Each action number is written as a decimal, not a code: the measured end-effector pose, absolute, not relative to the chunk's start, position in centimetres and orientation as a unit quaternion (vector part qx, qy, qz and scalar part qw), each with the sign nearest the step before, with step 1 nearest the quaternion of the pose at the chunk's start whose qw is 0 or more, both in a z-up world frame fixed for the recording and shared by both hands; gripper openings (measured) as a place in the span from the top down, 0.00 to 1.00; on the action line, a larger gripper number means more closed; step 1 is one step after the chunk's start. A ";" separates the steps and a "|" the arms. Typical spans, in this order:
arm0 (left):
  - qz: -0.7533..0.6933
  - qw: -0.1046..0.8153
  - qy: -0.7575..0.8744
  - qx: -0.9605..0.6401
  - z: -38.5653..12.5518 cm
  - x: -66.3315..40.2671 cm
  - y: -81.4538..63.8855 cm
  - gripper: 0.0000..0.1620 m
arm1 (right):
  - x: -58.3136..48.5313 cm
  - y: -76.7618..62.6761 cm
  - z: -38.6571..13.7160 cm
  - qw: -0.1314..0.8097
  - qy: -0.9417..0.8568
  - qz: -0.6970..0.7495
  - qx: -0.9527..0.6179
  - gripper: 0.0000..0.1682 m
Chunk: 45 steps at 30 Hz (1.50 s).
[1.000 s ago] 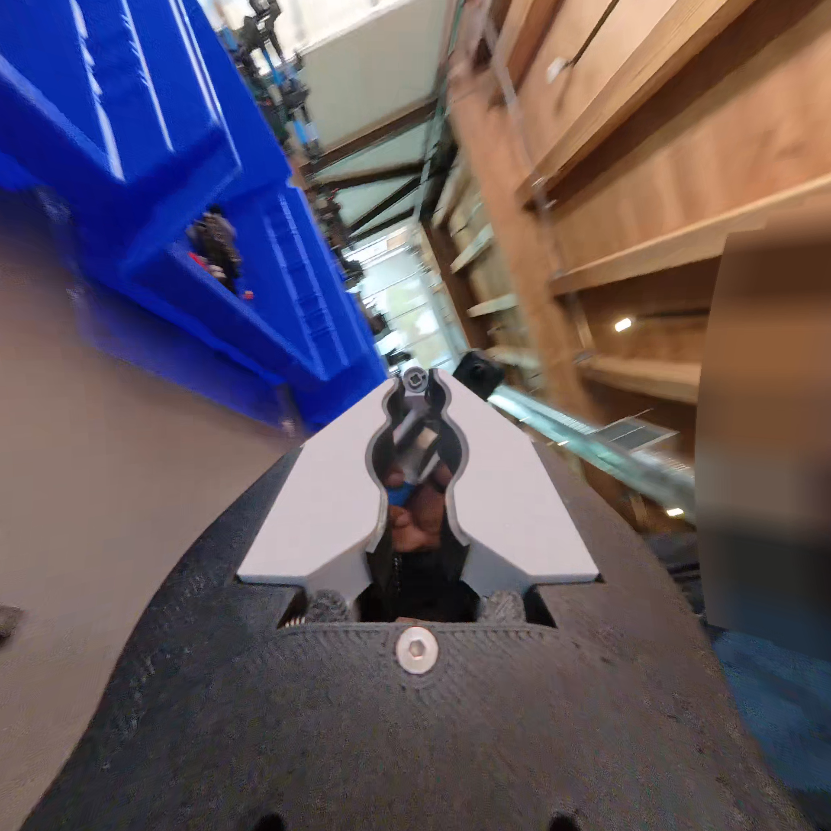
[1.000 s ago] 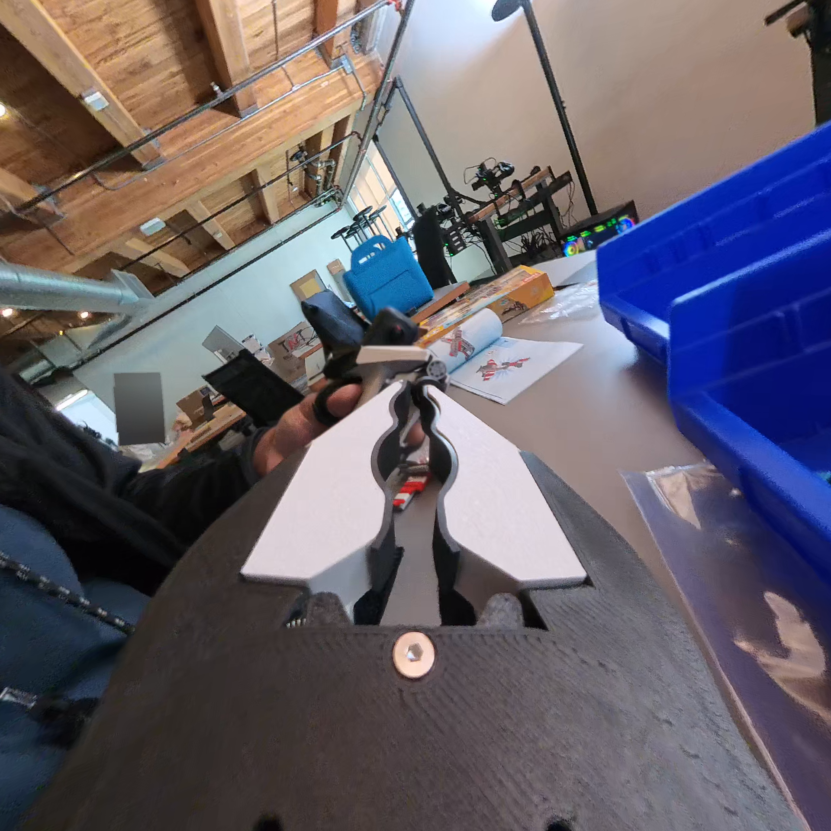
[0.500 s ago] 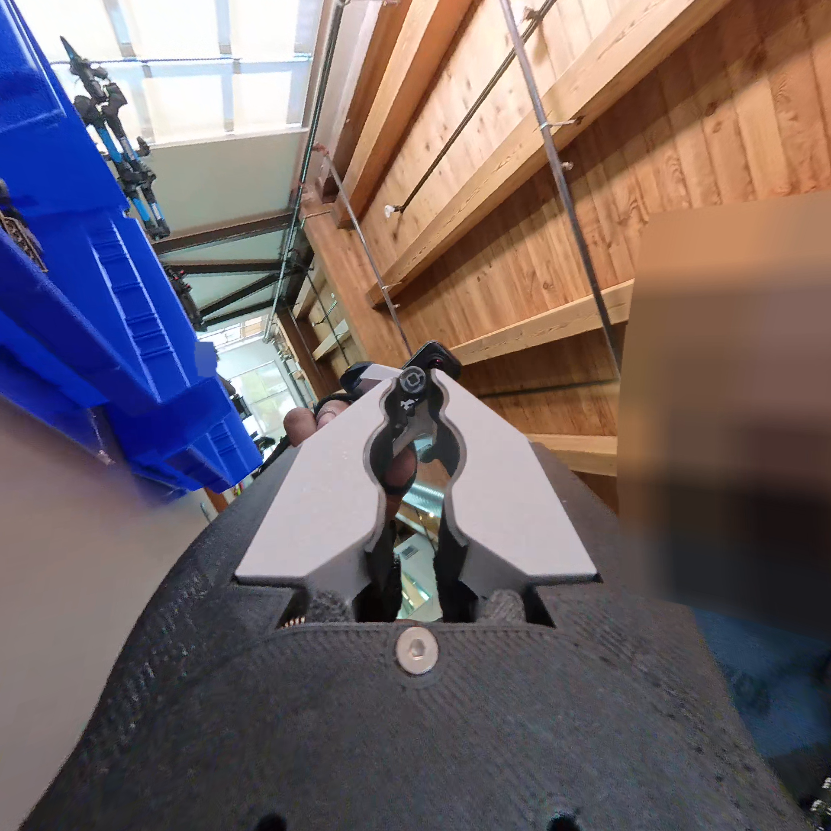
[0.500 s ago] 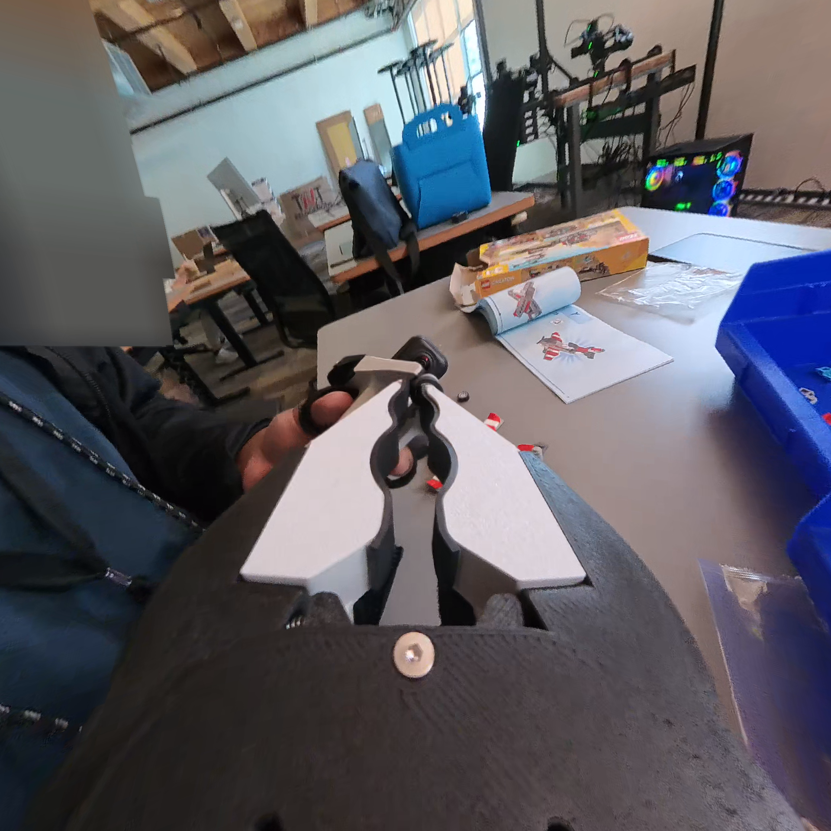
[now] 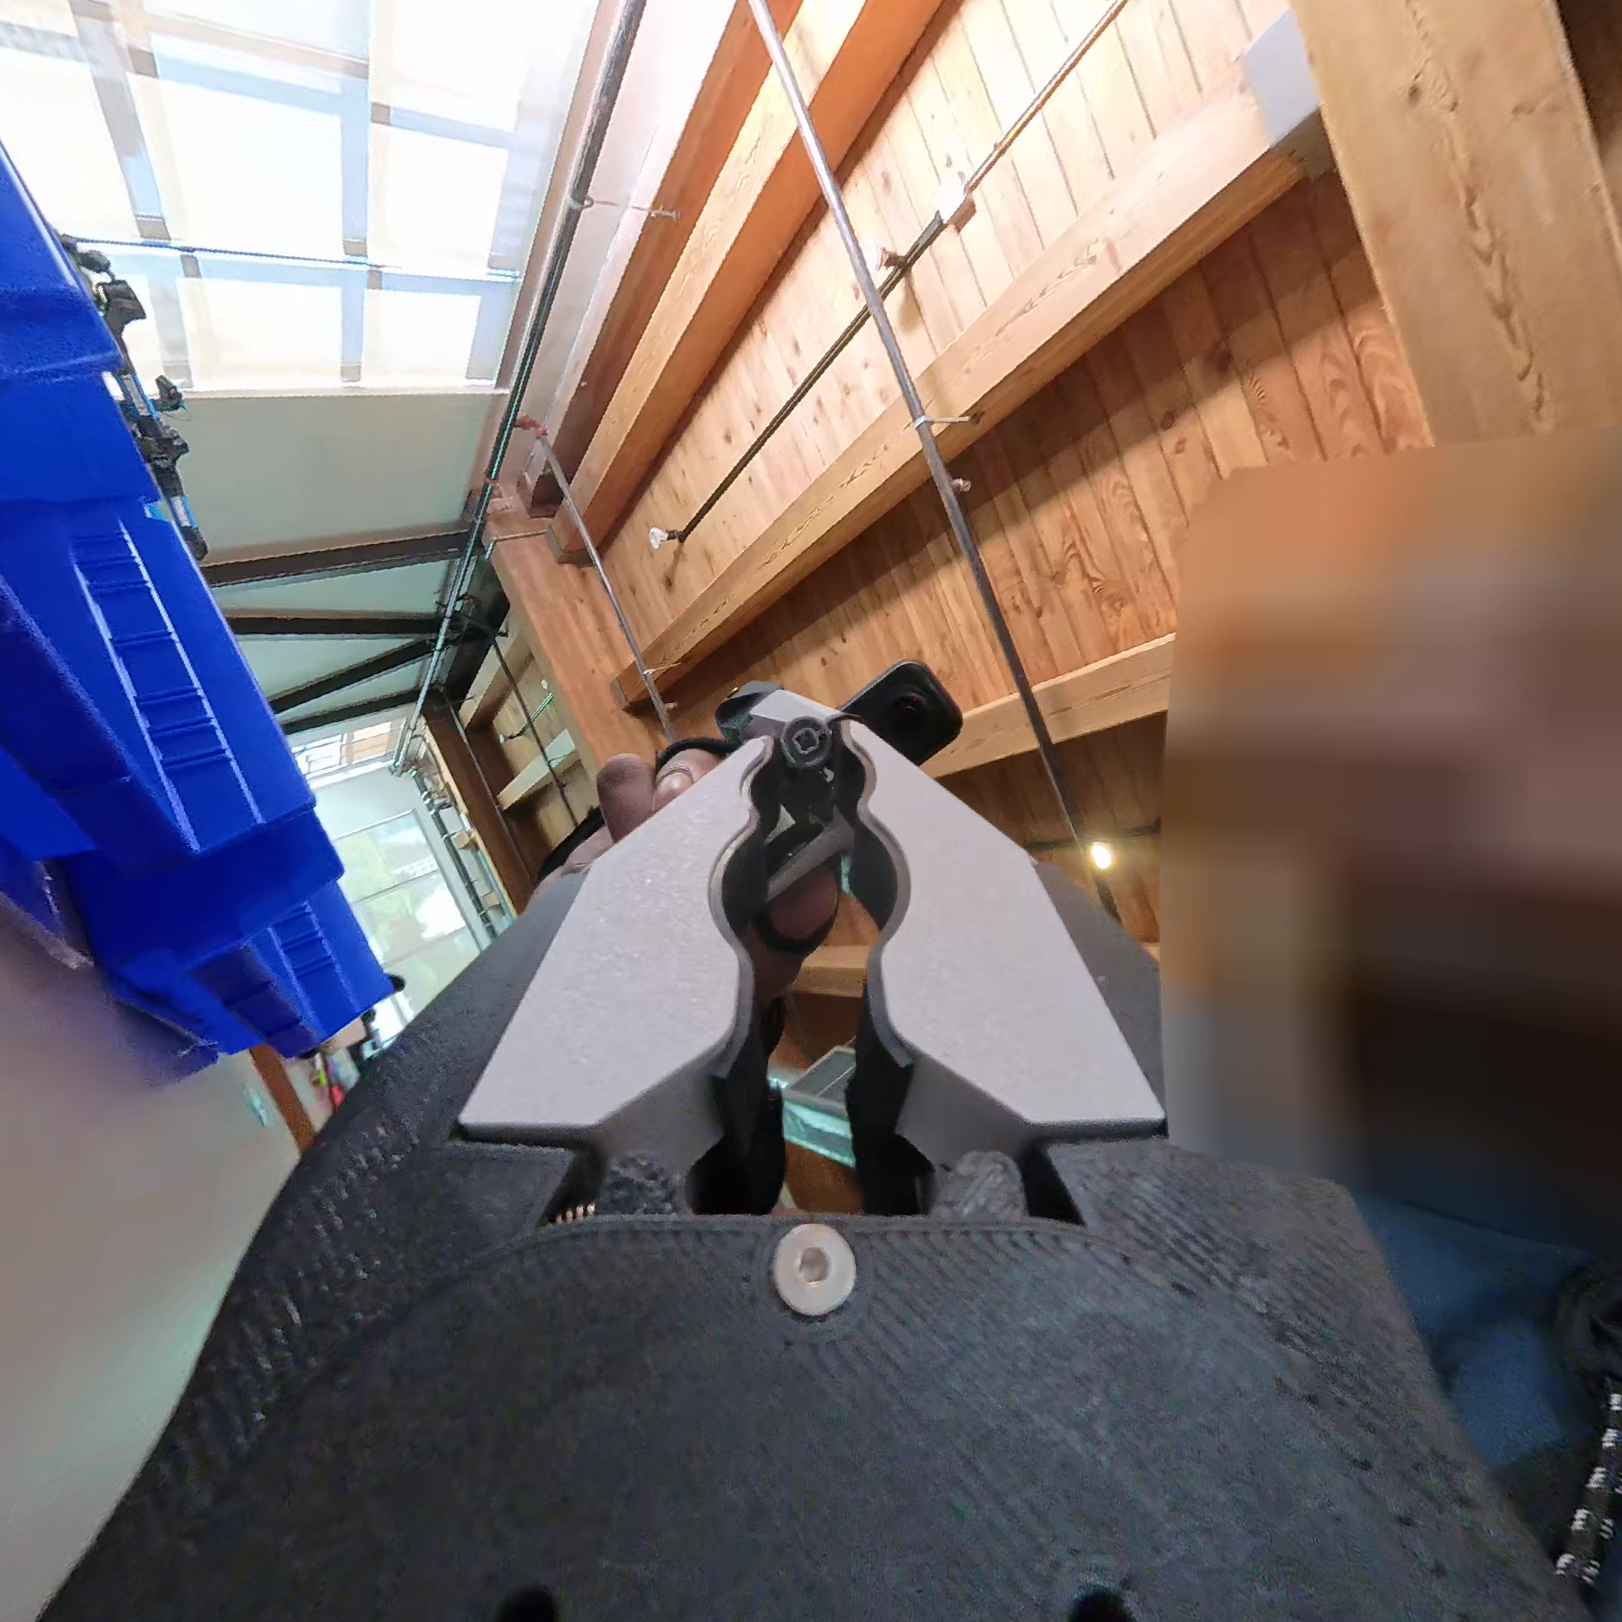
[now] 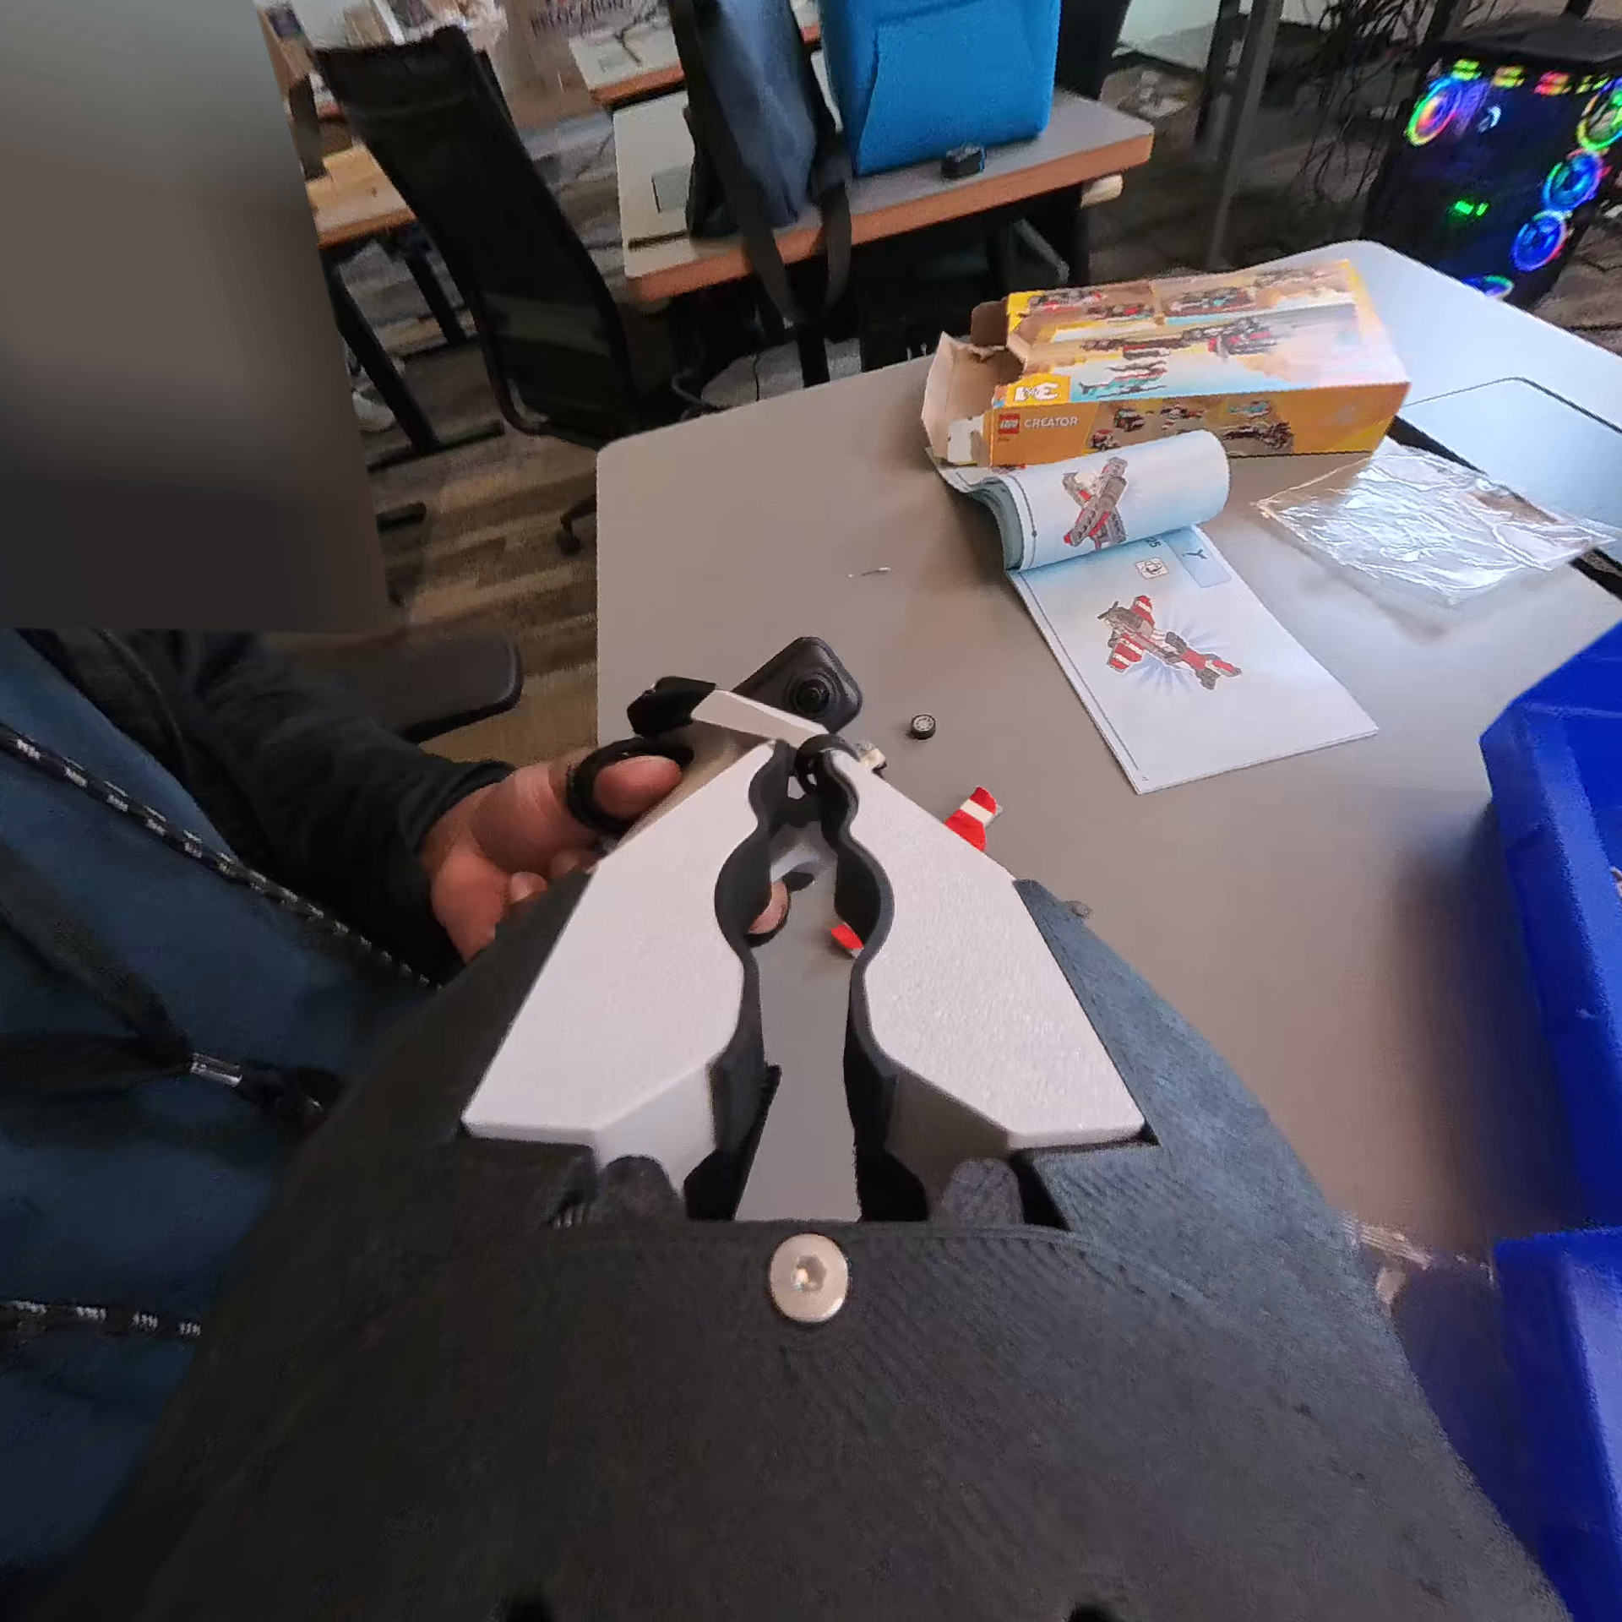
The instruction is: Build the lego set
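While both grippers are meeting tip to tip, each is pinching one small black piece.

Left wrist view: left gripper (image 5: 806,746) is clamping the black round piece (image 5: 804,742) at frame centre, blue bins (image 5: 132,702) lying at left; right wrist view: right gripper (image 6: 812,757) is gripping a black piece too hidden to name; red-white lego bits (image 6: 972,812) are lying just right of its tips on the grey table (image 6: 1141,878), instruction booklet (image 6: 1167,614) and box (image 6: 1194,369) sitting upper right.

Left wrist view tilts ceilingward; right looks down at the table (image 6: 1141,922).
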<state>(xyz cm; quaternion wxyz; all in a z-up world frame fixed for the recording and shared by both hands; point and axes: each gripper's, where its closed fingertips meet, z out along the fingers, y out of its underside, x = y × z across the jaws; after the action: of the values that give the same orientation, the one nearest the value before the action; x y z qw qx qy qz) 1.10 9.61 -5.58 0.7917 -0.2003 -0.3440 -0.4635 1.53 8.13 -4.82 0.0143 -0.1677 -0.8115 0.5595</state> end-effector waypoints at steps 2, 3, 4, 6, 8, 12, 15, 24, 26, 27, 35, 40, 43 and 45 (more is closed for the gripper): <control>-0.465 0.794 -0.346 -0.185 -5.6 1.1 8.7 0.93 | 1.6 7.3 -4.9 0.019 -0.822 0.546 -0.160 0.97; -0.464 0.795 -0.346 -0.182 -5.6 1.1 8.3 0.93 | 1.6 6.8 -4.9 0.020 -0.826 0.541 -0.155 0.97; -0.463 0.796 -0.346 -0.179 -5.6 1.1 8.0 0.93 | 1.7 6.3 -5.0 0.021 -0.830 0.537 -0.152 0.97; -0.462 0.799 -0.345 -0.171 -5.5 1.0 7.4 0.93 | 1.6 5.6 -5.1 0.026 -0.837 0.526 -0.145 0.97; -0.464 0.800 -0.345 -0.161 -5.5 0.9 6.8 0.93 | 1.5 5.0 -5.2 0.033 -0.843 0.519 -0.141 0.97; -0.467 0.801 -0.343 -0.149 -5.4 0.8 6.3 0.93 | 1.3 4.6 -5.2 0.047 -0.852 0.503 -0.136 0.97; -0.473 0.800 -0.341 -0.142 -5.3 0.8 6.3 0.93 | 1.3 4.5 -5.2 0.052 -0.856 0.496 -0.135 0.97; -0.480 0.801 -0.332 -0.131 -5.1 1.0 6.2 0.93 | 1.5 4.8 -5.2 0.061 -0.866 0.479 -0.132 0.95; -0.481 0.801 -0.331 -0.130 -5.0 1.0 6.2 0.93 | 1.5 4.8 -5.1 0.063 -0.867 0.477 -0.130 0.95; -0.481 0.802 -0.331 -0.130 -5.0 1.0 6.1 0.93 | 1.5 4.7 -5.1 0.063 -0.867 0.476 -0.130 0.94; -0.486 0.801 -0.327 -0.124 -4.9 1.0 6.0 0.93 | 1.7 4.6 -4.8 0.065 -0.870 0.472 -0.126 0.92; -0.485 0.803 -0.324 -0.124 -4.7 1.1 5.8 0.93 | 1.9 4.5 -4.6 0.067 -0.874 0.465 -0.123 0.92; -0.486 0.803 -0.322 -0.121 -4.7 1.1 5.7 0.93 | 2.0 4.5 -4.4 0.068 -0.876 0.462 -0.119 0.92; -0.487 0.804 -0.320 -0.119 -4.6 1.1 5.6 0.93 | 2.1 4.4 -4.3 0.069 -0.876 0.462 -0.117 0.92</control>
<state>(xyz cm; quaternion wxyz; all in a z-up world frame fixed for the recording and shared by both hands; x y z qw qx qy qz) 1.11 5.58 -4.60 0.8036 -0.1187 -0.3204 -0.4874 2.06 4.39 -4.27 0.0692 -0.1174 -0.8761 0.4624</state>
